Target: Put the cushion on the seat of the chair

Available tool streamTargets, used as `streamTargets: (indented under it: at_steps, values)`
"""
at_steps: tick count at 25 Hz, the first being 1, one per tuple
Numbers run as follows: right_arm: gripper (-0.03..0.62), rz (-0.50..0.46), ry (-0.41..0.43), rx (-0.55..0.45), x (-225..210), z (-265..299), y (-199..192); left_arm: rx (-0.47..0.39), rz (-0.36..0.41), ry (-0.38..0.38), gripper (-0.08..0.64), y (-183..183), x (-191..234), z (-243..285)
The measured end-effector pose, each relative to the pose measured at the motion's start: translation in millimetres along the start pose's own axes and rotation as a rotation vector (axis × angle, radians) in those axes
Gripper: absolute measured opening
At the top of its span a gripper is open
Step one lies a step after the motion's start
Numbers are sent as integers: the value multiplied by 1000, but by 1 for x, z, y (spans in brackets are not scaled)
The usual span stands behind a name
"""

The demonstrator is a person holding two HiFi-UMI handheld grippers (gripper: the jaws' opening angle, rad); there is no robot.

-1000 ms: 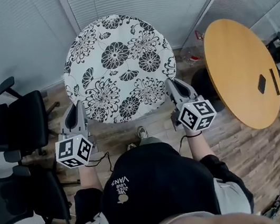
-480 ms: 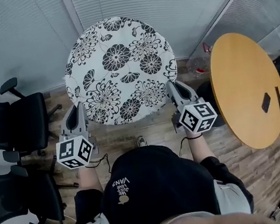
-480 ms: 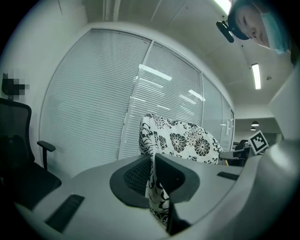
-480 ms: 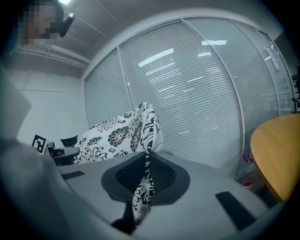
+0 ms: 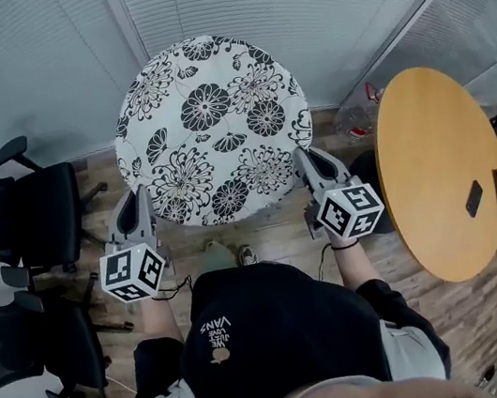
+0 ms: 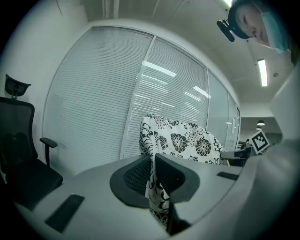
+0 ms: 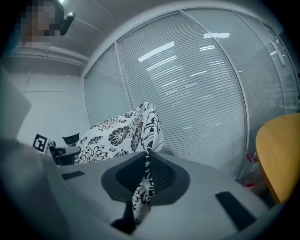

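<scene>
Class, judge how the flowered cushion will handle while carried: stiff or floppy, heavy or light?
Probably fairly stiff: the cushion holds its round shape gripped only at two edges by the left tongs and right tongs. Its edge pinches thin, so likely soft and light.

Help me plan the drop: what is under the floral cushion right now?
Past the near edge of the cushion, only wooden floor and the person's shoe show. Whatever lies directly beneath it is covered; no chair seat shows there. The black office chairs stand to the left.
</scene>
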State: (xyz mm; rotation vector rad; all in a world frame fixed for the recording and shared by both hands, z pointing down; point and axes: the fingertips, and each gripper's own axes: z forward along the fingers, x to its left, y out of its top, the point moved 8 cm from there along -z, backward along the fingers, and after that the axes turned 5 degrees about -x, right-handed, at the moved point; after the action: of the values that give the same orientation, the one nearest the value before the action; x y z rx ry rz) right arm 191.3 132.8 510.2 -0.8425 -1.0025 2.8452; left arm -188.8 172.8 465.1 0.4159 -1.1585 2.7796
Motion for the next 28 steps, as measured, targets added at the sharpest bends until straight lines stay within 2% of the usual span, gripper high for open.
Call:
streamTargets:
  at_steps: [6,12,28]
  values:
    - [31,-28,-14,-23,9,-5,3,-30,-3,-27,37,-1,4,-2]
    - [31,-48,23,12,5,-9,19,-36,-35,14,37,1,-12,-13]
    - [31,-21,-70,-26,19,-13,2,-27,-24,-82,37,1,8,-1]
